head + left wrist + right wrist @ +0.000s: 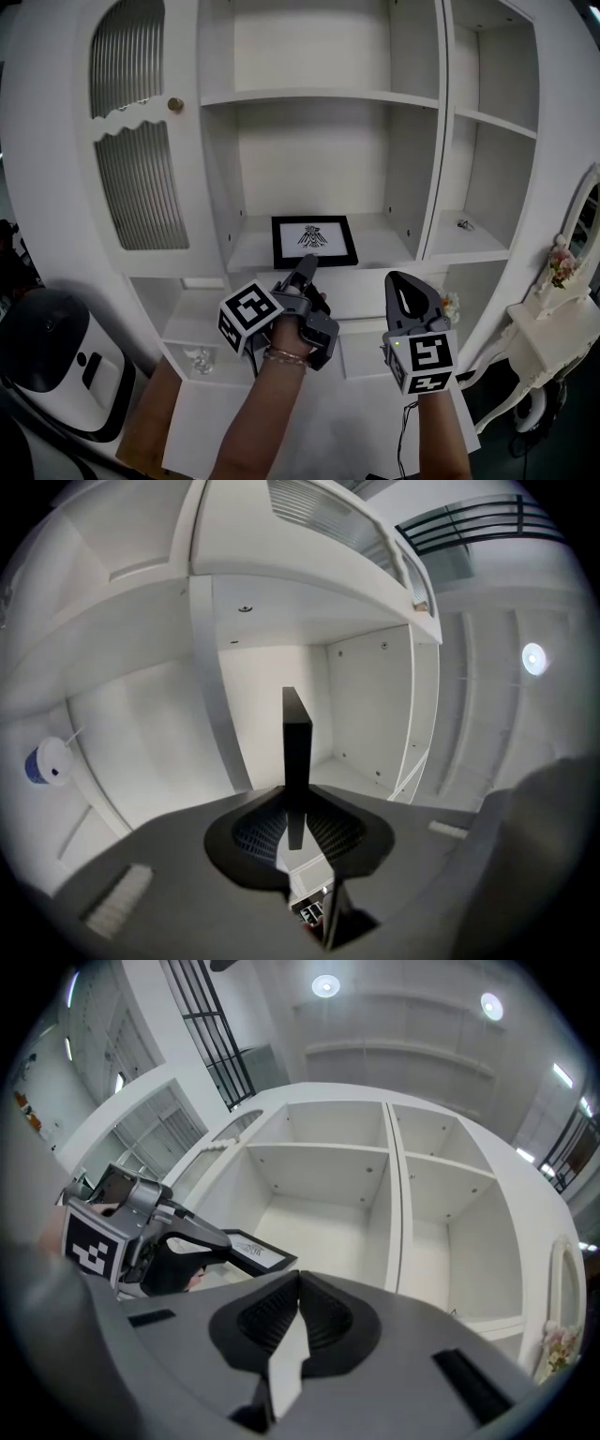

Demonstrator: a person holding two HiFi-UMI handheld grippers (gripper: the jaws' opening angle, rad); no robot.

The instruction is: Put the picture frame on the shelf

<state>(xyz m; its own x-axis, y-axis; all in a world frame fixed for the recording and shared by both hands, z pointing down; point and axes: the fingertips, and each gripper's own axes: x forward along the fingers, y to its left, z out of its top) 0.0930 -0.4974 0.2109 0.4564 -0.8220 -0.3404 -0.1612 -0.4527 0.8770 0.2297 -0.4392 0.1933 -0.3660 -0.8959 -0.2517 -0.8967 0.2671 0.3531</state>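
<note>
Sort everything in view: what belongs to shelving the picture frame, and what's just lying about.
Job: black-framed picture with a bird print, gripped by left gripper; white cabinet shelf.
Lying about: small metal object in right compartment; pink flowers; white-and-black appliance; shut, empty right gripper.

Bright, even light from round white ceiling lamps (325, 985); soft shadows inside the tall white painted shelf cabinet (319, 150). Gripper views had heavy fisheye bending, black vignetted corners and a blurred near foreground. Head view was sharp, with curved edges.
</note>
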